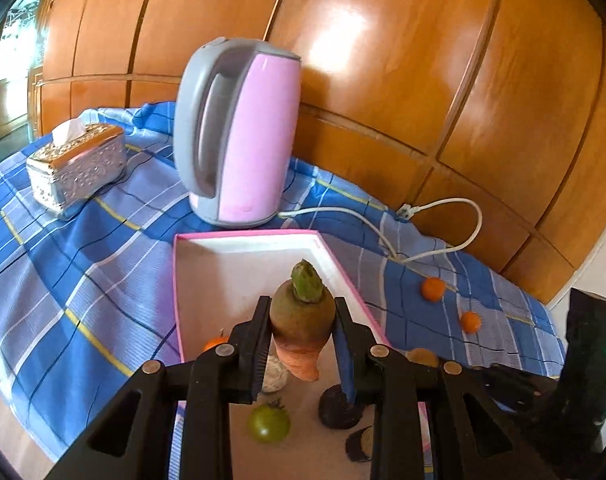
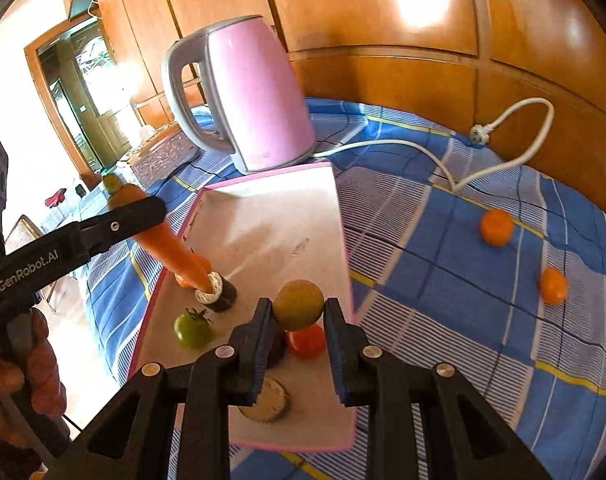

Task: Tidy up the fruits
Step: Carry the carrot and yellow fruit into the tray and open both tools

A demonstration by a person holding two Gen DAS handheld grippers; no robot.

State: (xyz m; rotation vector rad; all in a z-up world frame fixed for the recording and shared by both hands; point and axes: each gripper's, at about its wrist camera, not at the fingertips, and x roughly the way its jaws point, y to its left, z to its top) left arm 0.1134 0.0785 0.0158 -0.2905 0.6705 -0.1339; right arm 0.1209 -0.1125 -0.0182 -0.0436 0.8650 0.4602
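carrot (image 1: 301, 320) tilted over tray (image 1: 207, 276) | kiwi (image 2: 298, 305) above tray

Both wrist views look down, close over the tray (image 1: 245, 256) (image 2: 263, 216), facing the kettle (image 1: 243, 128) (image 2: 255, 92) behind it.

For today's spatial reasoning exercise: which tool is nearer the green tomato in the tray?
Left, though not by much. The left tool, holding the carrot, hangs just above the green tomato. The right tool, gripping a brownish fruit, is off to its side.
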